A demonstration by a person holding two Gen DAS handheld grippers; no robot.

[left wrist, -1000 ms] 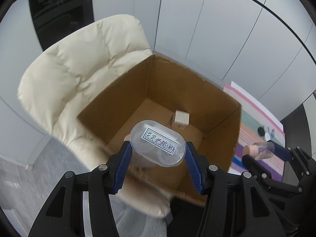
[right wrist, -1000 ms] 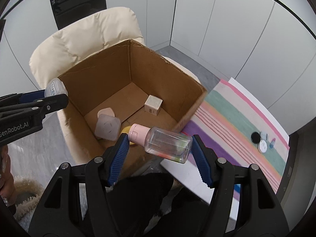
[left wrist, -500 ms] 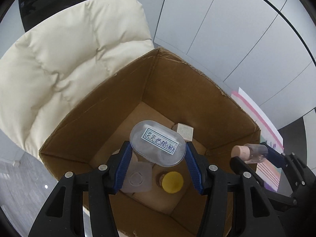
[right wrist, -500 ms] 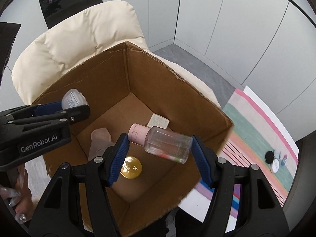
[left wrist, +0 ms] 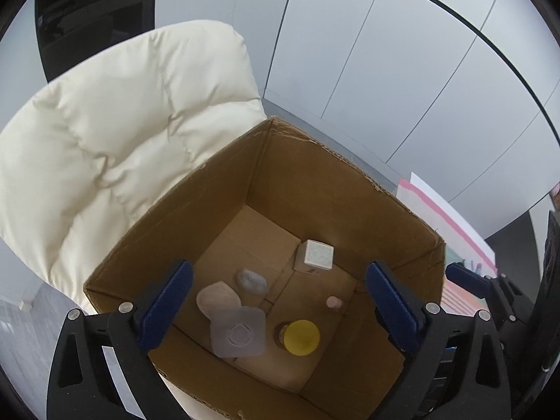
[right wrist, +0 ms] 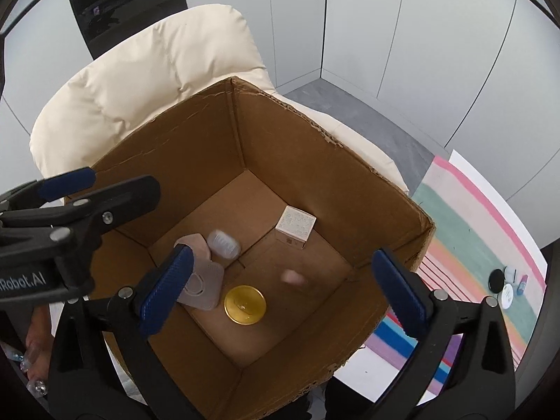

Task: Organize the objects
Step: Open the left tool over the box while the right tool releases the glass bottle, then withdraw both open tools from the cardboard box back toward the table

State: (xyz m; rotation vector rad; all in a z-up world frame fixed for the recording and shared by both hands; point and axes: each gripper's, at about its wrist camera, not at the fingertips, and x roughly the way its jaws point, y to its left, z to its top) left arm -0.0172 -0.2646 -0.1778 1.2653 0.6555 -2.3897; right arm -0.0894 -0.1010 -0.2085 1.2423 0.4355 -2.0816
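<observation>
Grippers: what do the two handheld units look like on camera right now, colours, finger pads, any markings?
Both match: matte black plastic frames with triangular cut-outs and silver screws, each finger tipped with a ribbed blue pad. The left gripper shows its pads clearly; the right gripper looks the same. In the right wrist view, the left unit's side carries white lettering, partly cut off, ending "Robot.AI". No cables show.

One box (right wrist: 325, 140) holds six things: one white cube (right wrist: 295, 226) at 1 o'clock, one yellow-lidded jar (right wrist: 245, 304) at 6, two clear containers (right wrist: 224, 243) (right wrist: 201, 288), one beige pad (left wrist: 217, 300) at 9, one pink-capped bottle (left wrist: 333, 302) at 4. One chair (right wrist: 157, 63), one mat (right wrist: 483, 231) with four small items (right wrist: 505, 285) at 3 o'clock.
</observation>
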